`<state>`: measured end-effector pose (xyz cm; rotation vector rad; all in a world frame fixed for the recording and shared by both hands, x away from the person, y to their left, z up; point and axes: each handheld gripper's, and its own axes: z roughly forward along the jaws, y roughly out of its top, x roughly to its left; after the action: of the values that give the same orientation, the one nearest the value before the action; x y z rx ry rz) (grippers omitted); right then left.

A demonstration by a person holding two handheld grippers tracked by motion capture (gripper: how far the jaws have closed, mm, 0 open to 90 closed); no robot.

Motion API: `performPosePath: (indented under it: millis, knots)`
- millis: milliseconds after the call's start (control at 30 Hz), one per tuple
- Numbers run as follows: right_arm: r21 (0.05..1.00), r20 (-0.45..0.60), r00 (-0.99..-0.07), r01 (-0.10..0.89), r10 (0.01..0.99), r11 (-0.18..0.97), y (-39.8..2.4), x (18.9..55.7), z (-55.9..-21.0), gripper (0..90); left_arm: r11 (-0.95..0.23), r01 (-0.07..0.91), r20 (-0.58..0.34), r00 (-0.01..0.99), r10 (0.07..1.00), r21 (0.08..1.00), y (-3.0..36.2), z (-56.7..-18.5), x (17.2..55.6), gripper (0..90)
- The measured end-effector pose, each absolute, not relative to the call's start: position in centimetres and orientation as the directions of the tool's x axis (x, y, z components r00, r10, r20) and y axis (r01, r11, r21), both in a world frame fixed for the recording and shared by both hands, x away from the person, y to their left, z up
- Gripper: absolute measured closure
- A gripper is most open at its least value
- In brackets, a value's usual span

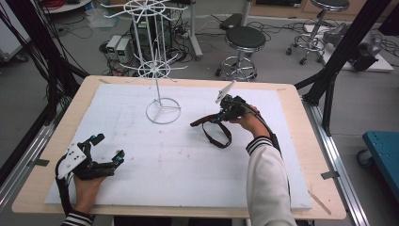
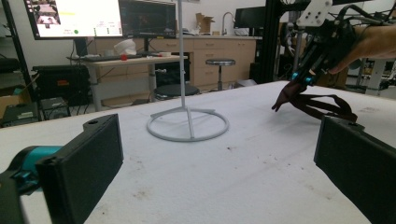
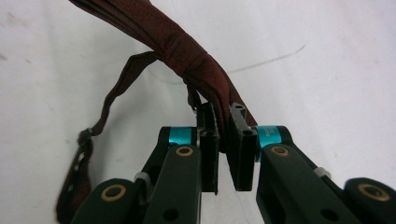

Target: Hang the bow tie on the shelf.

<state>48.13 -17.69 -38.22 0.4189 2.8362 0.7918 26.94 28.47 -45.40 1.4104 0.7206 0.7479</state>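
Table (image 1: 301,155), wooden, topped by a white foam board (image 1: 188,160) that covers most of it. Wire stand (image 1: 157,61), white, with a tall post, hooked arms at two levels and a ring base resting on the far middle of the board. Strap (image 1: 217,132), dark maroon cloth with a thin adjustable loop, lying on the board right of the ring base and well apart from it; one folded end is lifted off the surface. Right gripper (image 3: 224,140), tilted down over that lifted end, jaws clenched on the cloth, which shows pinched between the pads in the right gripper view; the hand behind it is angled forward and toward the stand, sleeve trailing to the near edge. Left gripper (image 1: 106,148), resting low at the near left of the board, jaws spread wide with nothing between them, pointed toward the stand. Risks, as a judgement: the pinch sits near the edge of the fold, so the cloth could slide out on lifting; the slack loop may drag on the foam or catch a lower hook; a knock from the hand could tip the light stand, since the left gripper is not bracing its base.
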Motion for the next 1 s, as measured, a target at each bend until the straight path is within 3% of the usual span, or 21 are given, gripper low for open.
performPosePath:
  millis: [567,800,1000]
  knots:
    - [0.668,-0.019,-0.935,0.252,0.354,0.7,-19.5,45.2,-34.9,84.3,0.027,0.023,-0.036,0.626,0.779,0.999,28.8,-45.0,27.5,1.7]
    - [0.69,-0.023,-0.943,0.226,0.332,0.688,-18.8,43.9,-33.7,84.3,-0.007,0.023,-0.01,0.669,0.743,1.0,28.6,-42.5,28.1,1.7]
    - [0.715,0.014,-0.934,0.259,0.358,0.649,-18.8,42.7,-32.4,84.4,-0.011,0.03,-0.013,0.704,0.71,0.999,28.3,-40.7,28.7,1.7]
